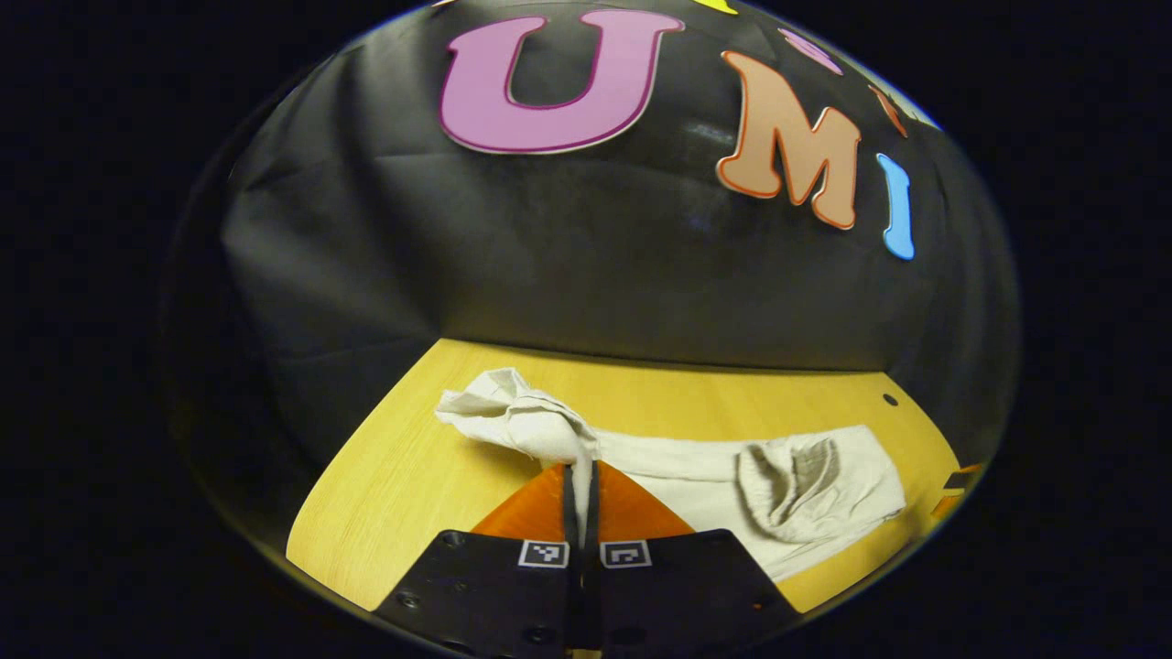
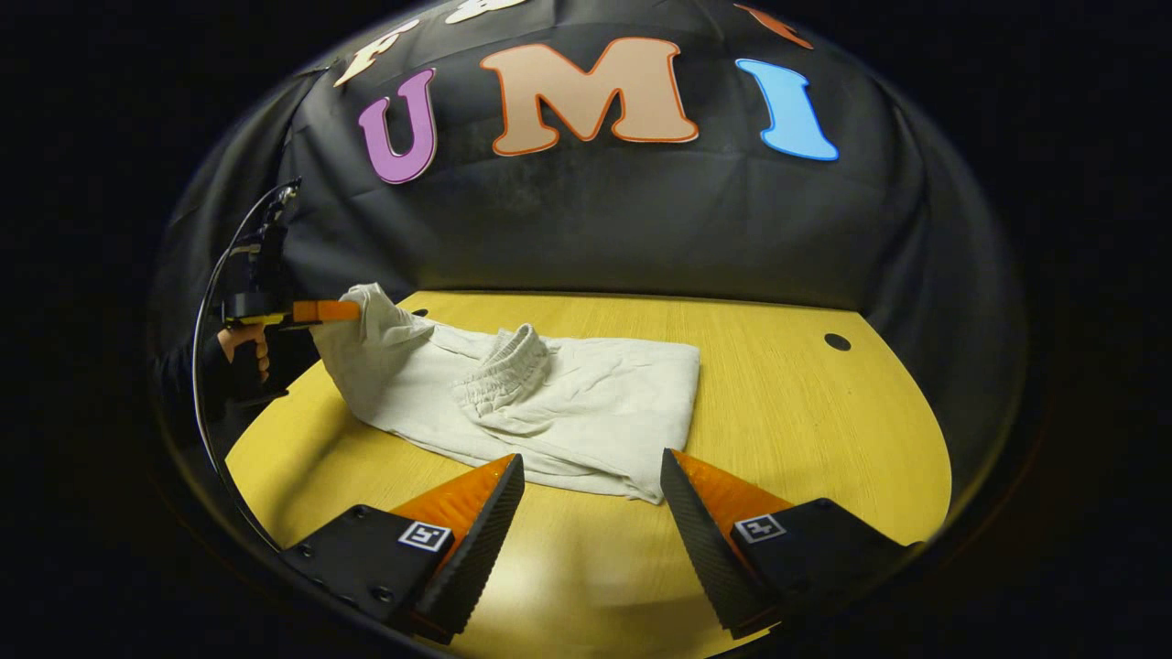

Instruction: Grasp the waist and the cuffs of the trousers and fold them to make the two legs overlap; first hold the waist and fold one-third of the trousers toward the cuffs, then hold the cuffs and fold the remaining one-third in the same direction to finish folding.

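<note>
Yellow tabletop (image 2: pixel 787 412) carries the pale trousers (image 2: pixel 586 412), spread left of centre. The left tool (image 1: pixel 580 485) pinches one raised end; the right tool (image 2: pixel 591 476) hangs released near the near edge. One-sided lifting risks dragging the cloth askew — the bunched waistband may unroll.

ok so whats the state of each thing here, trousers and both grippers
trousers: lying on the table, partly folded, one end lifted off it
left gripper: shut on the lifted end of the trousers
right gripper: open, holding nothing, hovering at the trousers' near edge
</note>
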Motion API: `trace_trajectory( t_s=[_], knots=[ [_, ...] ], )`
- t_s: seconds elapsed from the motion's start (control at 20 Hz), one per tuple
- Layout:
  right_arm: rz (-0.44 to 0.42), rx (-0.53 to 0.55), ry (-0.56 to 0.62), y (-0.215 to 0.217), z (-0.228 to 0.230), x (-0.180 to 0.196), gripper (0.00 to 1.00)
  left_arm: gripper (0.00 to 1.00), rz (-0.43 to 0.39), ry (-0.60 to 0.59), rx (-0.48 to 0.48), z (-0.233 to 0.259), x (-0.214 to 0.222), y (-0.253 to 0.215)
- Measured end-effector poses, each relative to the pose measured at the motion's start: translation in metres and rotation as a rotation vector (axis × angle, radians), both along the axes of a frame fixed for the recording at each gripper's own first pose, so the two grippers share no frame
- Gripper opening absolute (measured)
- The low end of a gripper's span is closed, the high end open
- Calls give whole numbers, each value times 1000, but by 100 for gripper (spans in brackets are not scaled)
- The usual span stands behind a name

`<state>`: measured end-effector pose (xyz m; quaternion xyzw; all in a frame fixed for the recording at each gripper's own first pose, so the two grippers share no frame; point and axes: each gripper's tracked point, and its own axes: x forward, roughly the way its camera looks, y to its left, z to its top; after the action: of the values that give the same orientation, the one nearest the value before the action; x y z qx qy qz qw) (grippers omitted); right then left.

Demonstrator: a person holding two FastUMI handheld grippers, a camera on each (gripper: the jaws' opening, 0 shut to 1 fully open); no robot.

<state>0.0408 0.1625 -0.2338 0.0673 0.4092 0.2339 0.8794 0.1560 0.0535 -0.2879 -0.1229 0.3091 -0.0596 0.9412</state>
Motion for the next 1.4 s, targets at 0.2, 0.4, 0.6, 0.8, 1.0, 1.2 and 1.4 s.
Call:
trace_trajectory(
  t_s=[0.2,0.4,0.6,0.8,1.0,1.2,1.4],
  knots=[
    [-12,17,12,-26,-5,-2,96,0,-36,-72,-37,48,15,-51],
    [-21,24,-1,-54,-3,0,97,0,-82,-128,-50,79,24,-102],
    [-47,27,-8,-86,-3,3,96,0,-148,-144,-64,94,25,-158],
    [-72,17,-7,-115,-6,0,96,0,-223,-148,-75,101,21,-215],
    [-91,12,-2,-136,-8,-4,96,0,-292,-117,-69,88,11,-272],
    [-95,3,4,-152,-14,-7,97,0,-372,-64,-39,50,-12,-319],
    [-90,7,11,-159,-19,-7,96,0,-435,21,-4,5,-42,-346]
  ],
)
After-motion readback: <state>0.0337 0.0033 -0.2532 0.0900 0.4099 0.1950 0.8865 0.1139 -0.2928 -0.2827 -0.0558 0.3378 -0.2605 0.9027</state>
